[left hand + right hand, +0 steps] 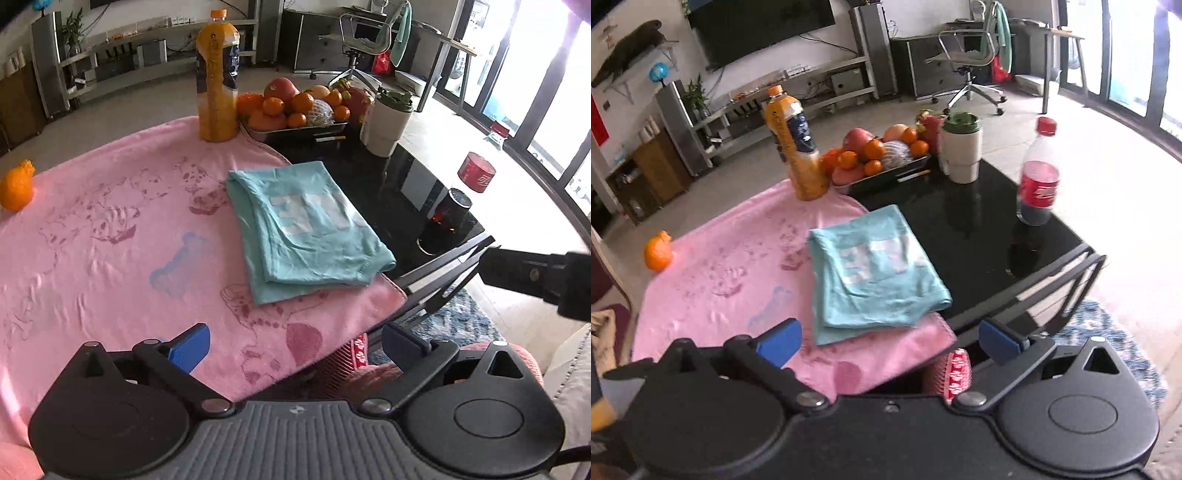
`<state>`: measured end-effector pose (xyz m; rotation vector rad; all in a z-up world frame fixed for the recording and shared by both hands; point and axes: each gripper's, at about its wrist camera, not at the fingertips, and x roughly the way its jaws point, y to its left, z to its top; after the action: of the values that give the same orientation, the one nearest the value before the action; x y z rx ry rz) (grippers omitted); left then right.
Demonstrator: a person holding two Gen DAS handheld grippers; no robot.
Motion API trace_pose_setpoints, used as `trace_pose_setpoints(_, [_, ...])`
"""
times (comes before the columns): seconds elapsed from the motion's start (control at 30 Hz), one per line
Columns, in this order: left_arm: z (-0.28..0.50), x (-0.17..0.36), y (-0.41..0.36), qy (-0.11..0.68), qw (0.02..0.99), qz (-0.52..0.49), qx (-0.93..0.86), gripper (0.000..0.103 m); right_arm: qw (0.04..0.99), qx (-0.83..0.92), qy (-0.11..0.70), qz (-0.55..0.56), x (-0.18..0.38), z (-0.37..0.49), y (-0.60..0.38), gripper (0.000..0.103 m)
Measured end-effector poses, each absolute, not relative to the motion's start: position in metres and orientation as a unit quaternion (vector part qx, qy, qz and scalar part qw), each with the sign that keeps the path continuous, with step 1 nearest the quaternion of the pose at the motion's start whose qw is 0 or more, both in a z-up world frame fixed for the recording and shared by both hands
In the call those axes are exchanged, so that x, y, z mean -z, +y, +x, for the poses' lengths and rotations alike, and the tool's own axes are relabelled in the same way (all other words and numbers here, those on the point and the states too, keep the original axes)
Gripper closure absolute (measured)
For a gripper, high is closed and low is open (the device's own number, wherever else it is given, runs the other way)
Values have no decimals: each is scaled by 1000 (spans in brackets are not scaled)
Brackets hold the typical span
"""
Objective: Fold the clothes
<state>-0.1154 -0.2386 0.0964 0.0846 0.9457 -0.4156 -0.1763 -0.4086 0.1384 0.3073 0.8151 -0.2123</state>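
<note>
- Lone orange [658,255] sat at 9 o'clock on the far left edge of the pink towel [110,236], knobby top, dimpled peel.
- Pink towel was soft, lightly wrinkled terry with faded red cartoon prints and a blue patch; it covered the left half of the table, near edge hanging over.
- Juice bottle [216,77] stood upright at 11 o'clock on the towel's far edge, clear plastic, orange cap, blue label.
- Teal shirt [310,229] lay folded into a rough rectangle at center, thin knit with white block print; its left part lay on the towel, right edge over the black table [971,236].
- Table top was glossy black, reflective.
- Fruit tray [295,131] at 12 o'clock, metal, piled with round oranges and apples; a cigarette just in front of it.
- White cup [961,151] with green lid at 1 o'clock, smooth cylinder.
- Cola bottle [1038,177] at 2 o'clock, red label and cap, clear plastic.
- Room behind: TV, low shelf, mesh office chair [975,55], pale tile floor, bright windows on the right, blue patterned rug at 4 o'clock.
- Left gripper [295,349]: blue-padded fingers spread wide, nothing between them, above the towel's near edge.
- Right gripper [890,338]: fingers spread wide, empty, clear of the shirt.
</note>
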Motion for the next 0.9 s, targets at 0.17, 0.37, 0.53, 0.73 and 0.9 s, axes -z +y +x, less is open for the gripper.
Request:
trace_pose_setpoints(0.17, [-122, -90, -243, 460, 867, 41, 189, 5, 895, 105, 409, 145, -129, -179, -413, 0])
trace_pose_setpoints(0.37, [-122, -82, -243, 471, 862, 38, 185, 6, 894, 100, 419, 125, -121, -179, -409, 0])
trace_pose_setpoints(0.53, [-122, -82, -243, 459, 870, 40, 177, 6, 890, 97, 427, 125, -116, -178, -409, 0])
trace_pose_setpoints(0.73, [-120, -78, -244, 453, 874, 53, 170, 5, 886, 95, 437, 127, -108, -176, -408, 0])
trace_pose_setpoints(0.9, [-121, -76, -244, 441, 879, 53, 175, 5, 884, 95, 438, 134, -103, -177, -408, 0])
